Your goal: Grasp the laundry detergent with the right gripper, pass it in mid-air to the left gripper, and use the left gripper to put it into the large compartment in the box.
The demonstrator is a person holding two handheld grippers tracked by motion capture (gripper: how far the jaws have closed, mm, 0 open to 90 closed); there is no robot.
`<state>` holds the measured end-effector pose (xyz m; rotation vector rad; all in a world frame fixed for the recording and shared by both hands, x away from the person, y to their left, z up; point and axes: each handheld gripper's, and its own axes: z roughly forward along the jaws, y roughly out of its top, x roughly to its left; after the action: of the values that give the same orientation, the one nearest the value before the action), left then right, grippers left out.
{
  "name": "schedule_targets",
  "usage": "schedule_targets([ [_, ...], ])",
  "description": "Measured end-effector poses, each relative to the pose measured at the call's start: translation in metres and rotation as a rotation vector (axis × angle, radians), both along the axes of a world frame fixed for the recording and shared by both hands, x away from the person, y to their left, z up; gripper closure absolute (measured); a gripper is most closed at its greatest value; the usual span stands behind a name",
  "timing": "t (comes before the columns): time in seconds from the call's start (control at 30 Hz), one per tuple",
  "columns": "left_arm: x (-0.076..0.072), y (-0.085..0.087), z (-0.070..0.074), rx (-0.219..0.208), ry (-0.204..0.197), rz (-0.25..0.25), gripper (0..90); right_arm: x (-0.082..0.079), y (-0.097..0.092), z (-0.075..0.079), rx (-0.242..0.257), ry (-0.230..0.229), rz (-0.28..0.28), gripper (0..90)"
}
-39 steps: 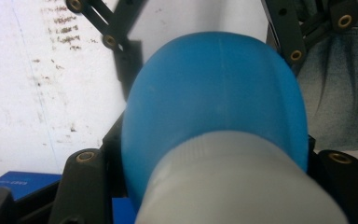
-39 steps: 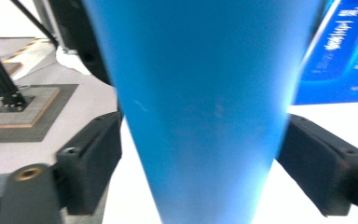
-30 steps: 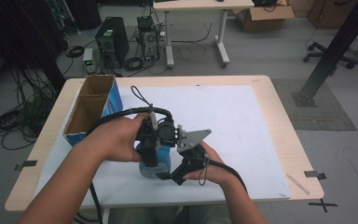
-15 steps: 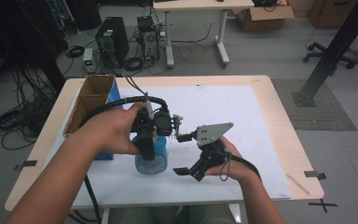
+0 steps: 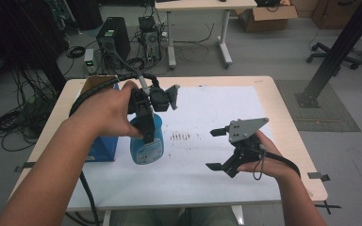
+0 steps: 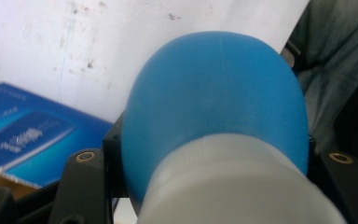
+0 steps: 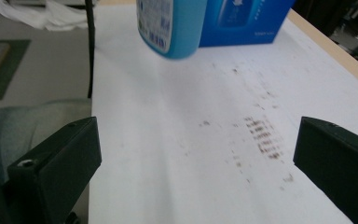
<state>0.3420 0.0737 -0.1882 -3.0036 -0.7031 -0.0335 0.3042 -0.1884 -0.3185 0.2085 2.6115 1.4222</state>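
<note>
Nearest me, my right gripper (image 5: pixel 219 148) hangs over the near right of the white sheet (image 5: pixel 217 183), its jaws spread wide with nothing between them. To its left, my left gripper (image 5: pixel 146 125) has its jaws clamped around the neck of the blue bottle (image 5: pixel 146 146), which hangs upright just above the sheet, to the left of centre; from the left gripper view the bottle's blue shoulder bulges between the black jaws. I judge the pick-up done; what is left, seemingly, is carrying the bottle to wherever it belongs and setting it down. Between the two grippers a patch of brown smudges (image 5: pixel 181 136) marks the sheet. Just left of the bottle stands a blue box (image 5: pixel 101 148), close enough to bump. Beyond the table (image 5: pixel 283 117), computer towers (image 5: pixel 113 40) and cables clutter the floor.
</note>
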Motion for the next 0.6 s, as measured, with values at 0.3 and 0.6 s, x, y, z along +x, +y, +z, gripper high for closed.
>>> schedule_targets([
  [0.3,0.023,0.021,0.033,-0.042,-0.021,0.238,39.4,-0.002,-0.016,0.013,-0.124,-0.026,-0.032,1.1],
  [0.6,0.04,0.045,0.054,-0.036,-0.058,0.443,39.3,0.004,-0.019,0.019,-0.164,-0.022,-0.045,1.5],
])
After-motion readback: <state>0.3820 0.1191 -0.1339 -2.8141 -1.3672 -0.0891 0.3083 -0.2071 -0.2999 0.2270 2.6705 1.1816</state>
